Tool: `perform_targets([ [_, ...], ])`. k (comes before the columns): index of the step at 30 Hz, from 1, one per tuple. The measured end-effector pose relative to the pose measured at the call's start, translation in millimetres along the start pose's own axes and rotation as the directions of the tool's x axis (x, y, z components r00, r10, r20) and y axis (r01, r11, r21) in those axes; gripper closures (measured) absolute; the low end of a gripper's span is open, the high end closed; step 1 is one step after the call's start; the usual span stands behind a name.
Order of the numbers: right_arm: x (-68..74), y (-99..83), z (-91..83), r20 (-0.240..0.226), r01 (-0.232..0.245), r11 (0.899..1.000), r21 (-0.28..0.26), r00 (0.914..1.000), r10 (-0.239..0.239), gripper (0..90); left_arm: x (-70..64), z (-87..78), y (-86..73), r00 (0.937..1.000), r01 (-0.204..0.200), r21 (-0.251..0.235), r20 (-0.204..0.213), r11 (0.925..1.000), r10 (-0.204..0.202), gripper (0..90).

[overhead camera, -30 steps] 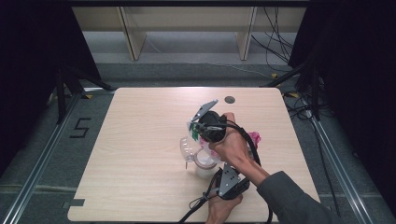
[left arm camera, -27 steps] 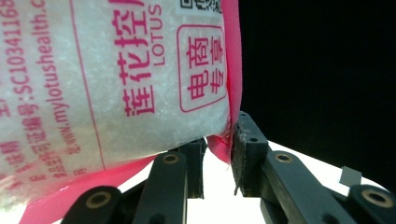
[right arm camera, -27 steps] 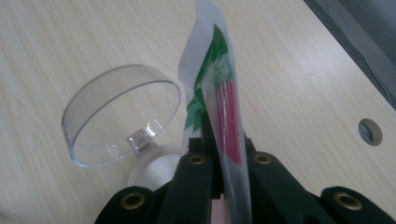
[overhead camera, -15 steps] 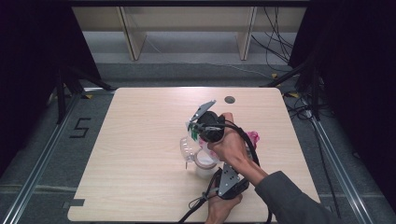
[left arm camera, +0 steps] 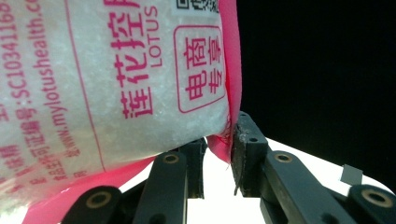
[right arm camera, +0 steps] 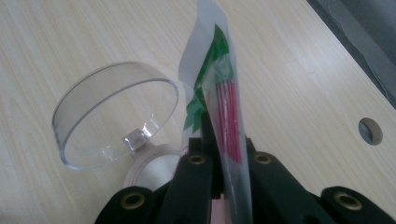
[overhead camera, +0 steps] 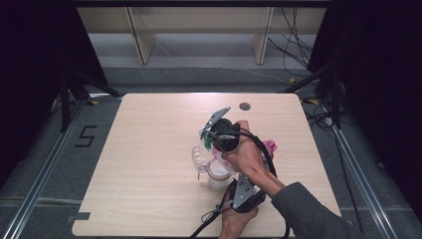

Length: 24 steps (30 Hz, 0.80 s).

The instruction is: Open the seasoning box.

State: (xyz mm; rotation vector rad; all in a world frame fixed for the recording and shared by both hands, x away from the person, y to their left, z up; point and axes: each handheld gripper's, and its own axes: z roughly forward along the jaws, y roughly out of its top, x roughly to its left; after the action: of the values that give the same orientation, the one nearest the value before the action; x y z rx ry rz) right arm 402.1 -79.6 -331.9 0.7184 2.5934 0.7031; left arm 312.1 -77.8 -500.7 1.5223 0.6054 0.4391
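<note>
Right gripper (overhead camera: 208, 135) is over the middle of the light wooden surface (overhead camera: 149, 149), jaws clenched on the upper edge of a thin clear plastic packet with green print and red sticks inside (right arm camera: 223, 100). The packet stands up between the jaws in the right gripper view, its top tilted a bit left.

Left gripper (left arm camera: 217, 156) sits low near the front edge in the high view, under the person's crossed right forearm (overhead camera: 298, 209). Its jaws are clamped on the pink sealed edge of a white granule-filled pouch with pink lettering (left arm camera: 112, 79). The pouch bulk hangs to the left of the jaws in the left gripper view. In the high view a pink bit of it shows just right of the right hand (overhead camera: 244, 157).

A clear round plastic container with its hinged lid open (right arm camera: 116, 119) lies on the surface just left of the right gripper. Next to it is a white round opening with a pinkish rim (right arm camera: 156, 170), touching the lid hinge. Small dark hole in the surface (overhead camera: 244, 106) near the far edge.
</note>
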Motion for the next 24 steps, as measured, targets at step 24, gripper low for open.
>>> perform_targets([
  [24,-4.2,-0.9,1.7,0.001,-0.002,1.000,-0.006,1.0000,0.002,90.0,0.0,0.0,-0.7,1.0000,0.001,0.002,0.000,1.0000,-0.001,76.2],
])
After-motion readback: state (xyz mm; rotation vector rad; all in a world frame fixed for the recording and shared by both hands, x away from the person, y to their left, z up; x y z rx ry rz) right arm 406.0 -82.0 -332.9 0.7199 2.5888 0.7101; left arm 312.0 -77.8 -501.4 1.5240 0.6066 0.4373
